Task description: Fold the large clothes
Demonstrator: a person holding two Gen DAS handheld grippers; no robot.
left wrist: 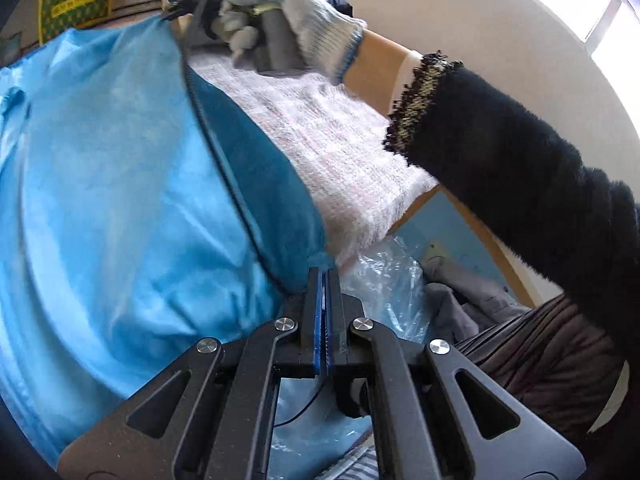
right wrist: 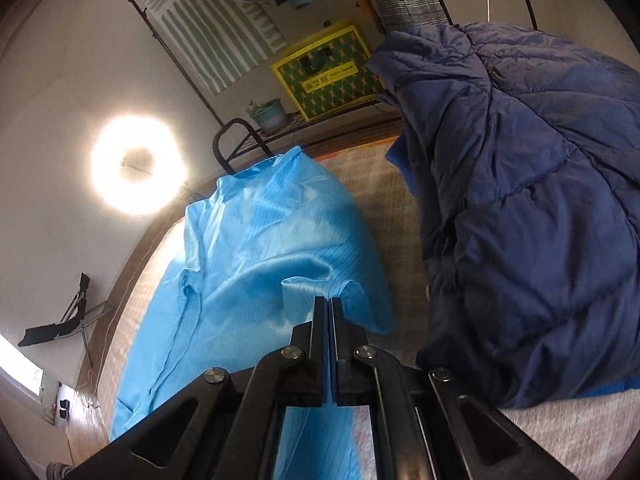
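Clamped on a fold of the light blue garment, the right gripper has its jaws pressed together over the cloth edge. Likewise the left gripper pinches the same garment's hem. It lies spread across the bed. Just beside it, a dark blue quilted jacket is heaped. A gloved hand and a black fuzzy sleeve cross above the white knitted blanket.
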